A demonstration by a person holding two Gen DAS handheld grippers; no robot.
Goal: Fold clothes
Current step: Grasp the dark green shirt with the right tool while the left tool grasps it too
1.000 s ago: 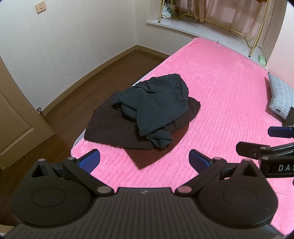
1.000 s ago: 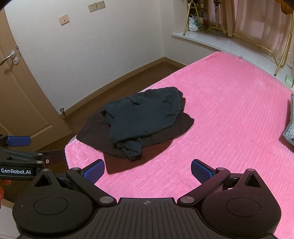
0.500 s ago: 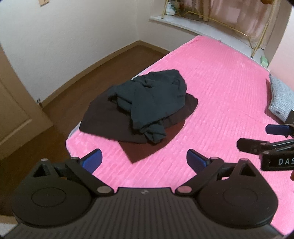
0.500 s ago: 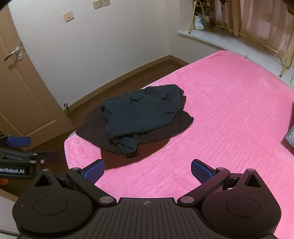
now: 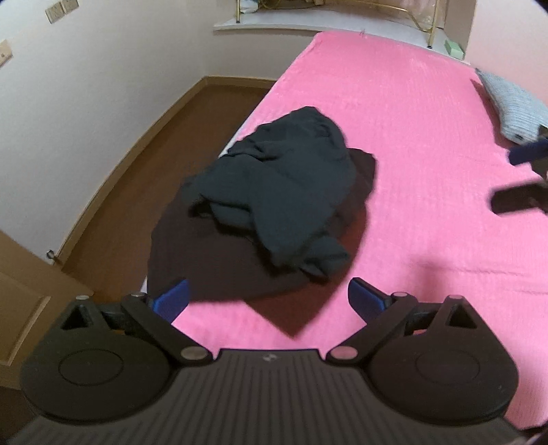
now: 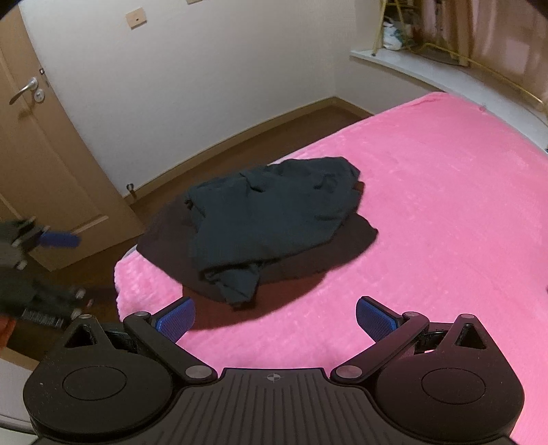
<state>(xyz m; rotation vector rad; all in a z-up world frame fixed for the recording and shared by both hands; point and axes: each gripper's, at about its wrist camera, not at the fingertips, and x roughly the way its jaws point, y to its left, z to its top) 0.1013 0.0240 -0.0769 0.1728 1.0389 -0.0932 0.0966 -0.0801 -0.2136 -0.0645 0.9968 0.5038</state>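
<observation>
Clothes pile [image 5: 274, 198] sits at the bed [image 5: 428, 143] edge, floor [image 5: 164, 143] beside. Left gripper [image 5: 269, 301] and right gripper [image 6: 275, 318] both gape wide, empty, above open pink bedding.

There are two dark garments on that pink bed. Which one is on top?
The crumpled dark teal garment is on top, bunched in folds. The brown-black garment lies spread flat beneath it on the pink bed cover, showing around its edges.

— What's around the room?
— A pink bedspread [image 5: 418, 113] covers the bed, with a grey pillow [image 5: 513, 102] at its far right edge.
— And off the bed?
— Brown wooden floor [image 6: 239, 143], a white wall with a switch plate [image 6: 136, 18], and a wooden door [image 6: 44, 171] with a lever handle [image 6: 24, 89].
</observation>
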